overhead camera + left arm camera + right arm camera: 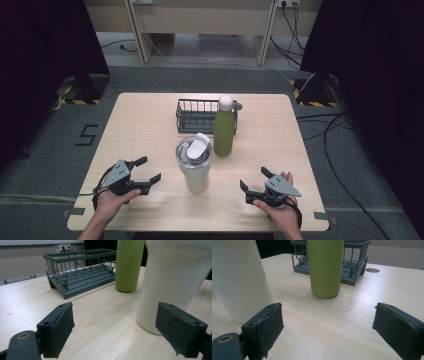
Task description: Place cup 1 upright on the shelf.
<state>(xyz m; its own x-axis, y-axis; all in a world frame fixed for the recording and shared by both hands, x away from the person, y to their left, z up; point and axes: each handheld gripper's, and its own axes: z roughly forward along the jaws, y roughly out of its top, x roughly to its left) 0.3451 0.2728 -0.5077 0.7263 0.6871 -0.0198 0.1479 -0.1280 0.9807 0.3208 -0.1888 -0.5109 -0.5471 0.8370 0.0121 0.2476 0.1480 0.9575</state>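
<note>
Both tools spread, empty: left tool, right tool near tabletop's front edge. Risk: tall tumbler tips if clipped, striking green bottle just behind.

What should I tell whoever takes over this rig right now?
Left gripper: open, holds nothing, low over the table left of the white tumbler.
Right gripper: open, holds nothing, right of the tumbler.
Tumbler stands upright at table centre, lid on. Green bottle stands upright just behind it, in front of the wire basket.
Done: nothing grasped so far.
Left: likely close in on the tumbler or bottle; neither is touched.
</note>
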